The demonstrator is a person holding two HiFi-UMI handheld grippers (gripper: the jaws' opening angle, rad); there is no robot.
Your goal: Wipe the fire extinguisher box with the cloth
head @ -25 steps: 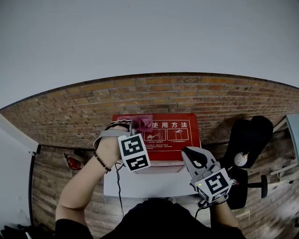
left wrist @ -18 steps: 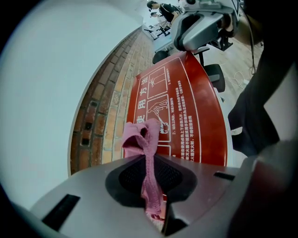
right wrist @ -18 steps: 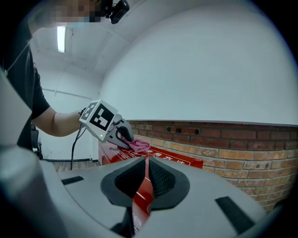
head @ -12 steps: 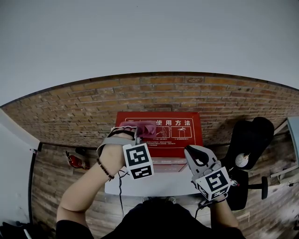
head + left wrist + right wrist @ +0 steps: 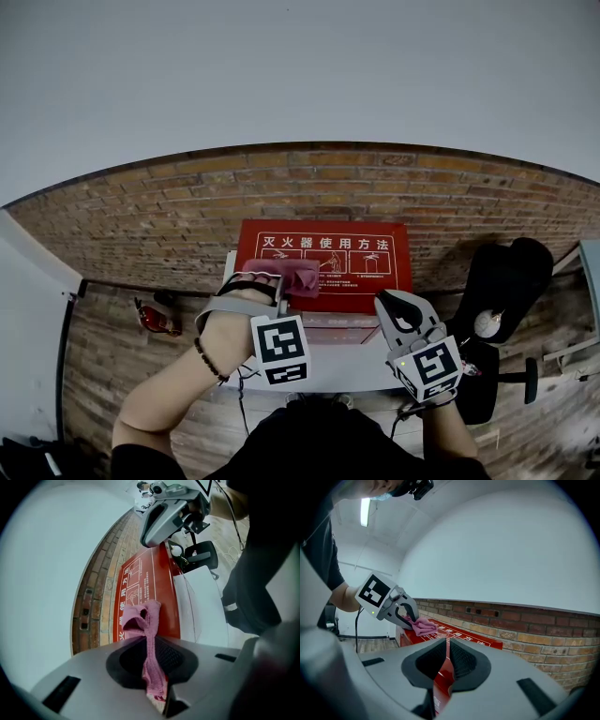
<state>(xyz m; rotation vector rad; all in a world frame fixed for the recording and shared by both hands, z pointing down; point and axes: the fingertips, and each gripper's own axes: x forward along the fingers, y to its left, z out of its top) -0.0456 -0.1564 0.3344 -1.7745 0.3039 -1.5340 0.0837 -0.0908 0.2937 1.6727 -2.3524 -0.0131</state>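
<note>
Nearest to the person, the left gripper (image 5: 281, 283) has its jaws closed tight on the pink cloth (image 5: 298, 277). In the left gripper view a thin strip of cloth runs up through the pinch and opens into a loose bunch just past the tips. That bunch rests on the red top of the fire extinguisher box (image 5: 375, 281), directly under and ahead of this gripper, on the top's left part.

To its right, the right gripper (image 5: 401, 314) sits at the box's near right corner. Its jaws are drawn almost together, with a sliver of the box's red edge between them. It seems to be pinching that edge to steady the box, though the contact is not sharp enough to be certain.

Beyond the cloth lie the row of white characters and the instruction panels, and behind them the brick wall (image 5: 375, 183).

The wipe looks to be under way, not finished. The cloth is on the lid, but no streak or dust line shows which part is already clean. The stretch toward the right gripper and the pale front below both grippers probably remain.
</note>
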